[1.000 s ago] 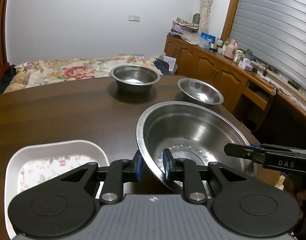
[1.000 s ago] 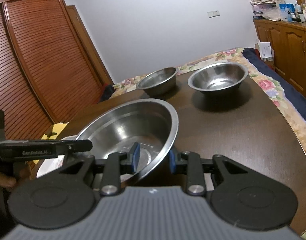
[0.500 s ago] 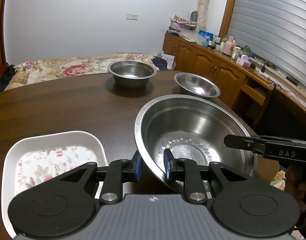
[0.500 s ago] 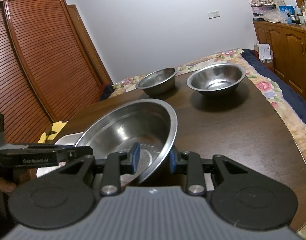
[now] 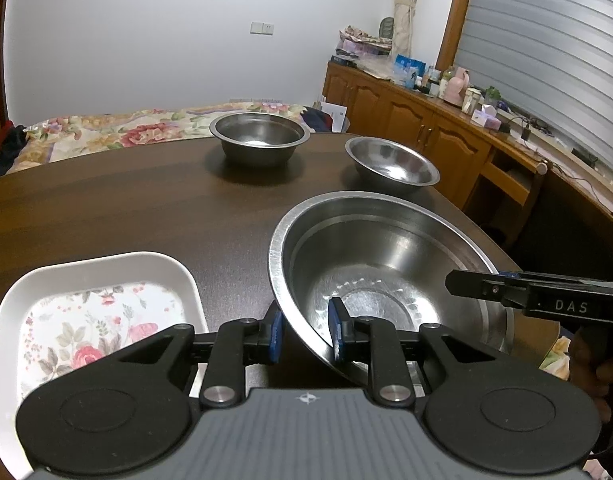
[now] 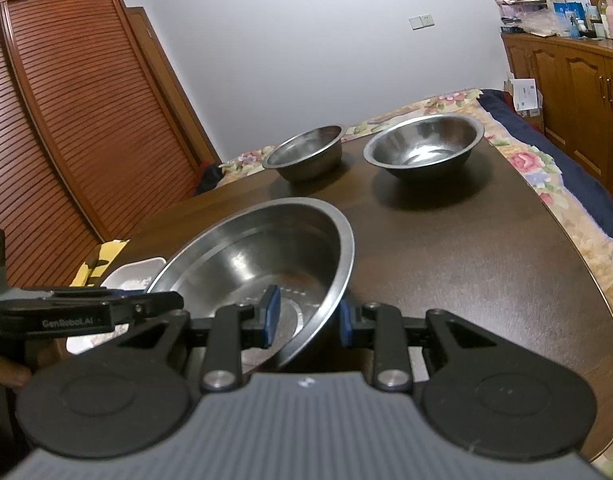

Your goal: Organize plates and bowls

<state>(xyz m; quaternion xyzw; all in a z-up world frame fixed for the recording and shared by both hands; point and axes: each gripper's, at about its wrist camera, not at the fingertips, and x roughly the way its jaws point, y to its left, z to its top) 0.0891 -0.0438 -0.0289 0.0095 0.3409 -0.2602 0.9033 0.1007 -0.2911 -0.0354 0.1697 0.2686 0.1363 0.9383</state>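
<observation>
**Big steel basin held by both grippers, lifted over table**

Large stainless basin [image 5: 386, 280] sits at near right part of the dark wood table [image 5: 106, 208], just beside the white floral tray [image 5: 94, 312], which lies to its left. Left gripper [image 5: 305, 334] straddles the basin's left rim, one blue pad outside, one inside; small gap shows at the outer pad, so prob pinching the wall but not fully sure. Right gripper [image 6: 306, 316] straddles the opposite rim likewise, fingers closed in on the wall w/ slight gaps visible. Each wrist view shows the other gripper across the basin.

Handling: thin sheet steel, stiff, light for its size, not fragile but noisy if dropped. Polished wall is slippery and slopes, so pads could slide up toward the rim; the rolled lip is the best hold, two opposite pts to stop tipping. Keep both sides level.

Deep steel bowl [image 5: 259, 140] and shallow steel bowl [image 5: 392, 162] stand at far side, well apart from the basin, close to each other but not touching. Likely nesting targets, judging by sizes.

Vs 1 s ago: left view shows more of the tray and the far bowls lower in frame, basin's bottom more exposed; looks like both grippers have raised/tilted w/ the basin. Grip pts on the rim unchanged.
</observation>
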